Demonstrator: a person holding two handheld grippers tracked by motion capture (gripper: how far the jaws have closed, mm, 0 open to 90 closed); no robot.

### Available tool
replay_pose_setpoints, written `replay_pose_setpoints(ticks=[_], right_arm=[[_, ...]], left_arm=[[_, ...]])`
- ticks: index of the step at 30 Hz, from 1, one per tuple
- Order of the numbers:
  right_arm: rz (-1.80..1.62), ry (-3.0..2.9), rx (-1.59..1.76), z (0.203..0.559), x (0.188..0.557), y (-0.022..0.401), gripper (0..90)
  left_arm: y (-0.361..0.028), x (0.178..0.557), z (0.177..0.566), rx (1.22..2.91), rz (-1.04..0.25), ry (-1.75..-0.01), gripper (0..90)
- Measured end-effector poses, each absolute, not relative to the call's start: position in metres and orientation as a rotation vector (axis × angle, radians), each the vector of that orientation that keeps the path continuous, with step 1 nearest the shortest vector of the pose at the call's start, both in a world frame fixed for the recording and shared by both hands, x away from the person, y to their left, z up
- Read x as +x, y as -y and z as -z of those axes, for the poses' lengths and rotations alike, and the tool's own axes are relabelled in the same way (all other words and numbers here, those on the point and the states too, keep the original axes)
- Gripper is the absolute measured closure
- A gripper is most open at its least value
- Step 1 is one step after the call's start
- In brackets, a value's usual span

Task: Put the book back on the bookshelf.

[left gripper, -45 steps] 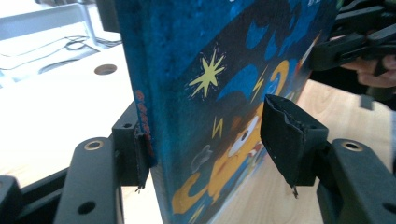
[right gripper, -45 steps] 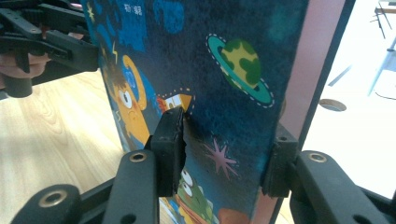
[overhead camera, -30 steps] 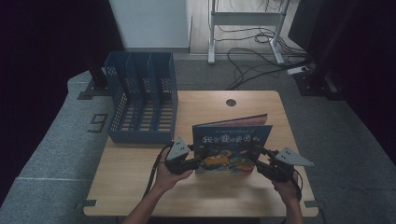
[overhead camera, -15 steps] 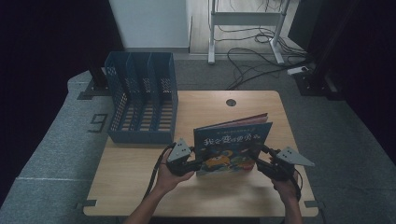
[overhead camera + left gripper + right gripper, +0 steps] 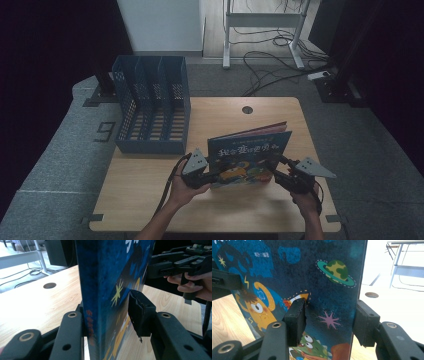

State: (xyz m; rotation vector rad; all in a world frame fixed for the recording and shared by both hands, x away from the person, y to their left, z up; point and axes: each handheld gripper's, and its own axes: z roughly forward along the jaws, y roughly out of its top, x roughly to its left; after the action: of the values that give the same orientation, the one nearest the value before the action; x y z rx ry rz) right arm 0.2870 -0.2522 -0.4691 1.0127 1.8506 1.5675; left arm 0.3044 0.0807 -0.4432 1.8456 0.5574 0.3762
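Desk [image 5: 150,200] of pale wood carries a blue perforated plastic file rack with upright slots [image 5: 150,112] at its far left, likely the book's destination. Dark-blue hardcover picture book with cartoon monsters [image 5: 248,156] stands upright near the front edge, propped between both hands so it can be carried on edge. Left claw [image 5: 214,178] clamps the spine side; right claw [image 5: 277,172] pinches the opposite edge, its pads against both covers.
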Motion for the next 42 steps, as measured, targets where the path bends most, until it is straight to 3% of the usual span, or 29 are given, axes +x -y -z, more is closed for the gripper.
replay_pose_setpoints(ticks=[5,34,42], right_arm=[[-1.582,-1.852,1.017,0.469,0.287,0.253,47.9],[-1.632,-1.875,0.922,0.473,0.296,0.219,41.8],[-1.642,-1.884,0.905,0.474,0.297,0.217,40.9]], left_arm=[[-0.077,0.304,0.443,1.834,-0.374,-0.549,56.0],[-0.097,0.294,0.434,1.766,-0.354,-0.509,62.4],[-0.099,0.289,0.433,1.766,-0.348,-0.475,71.8]])
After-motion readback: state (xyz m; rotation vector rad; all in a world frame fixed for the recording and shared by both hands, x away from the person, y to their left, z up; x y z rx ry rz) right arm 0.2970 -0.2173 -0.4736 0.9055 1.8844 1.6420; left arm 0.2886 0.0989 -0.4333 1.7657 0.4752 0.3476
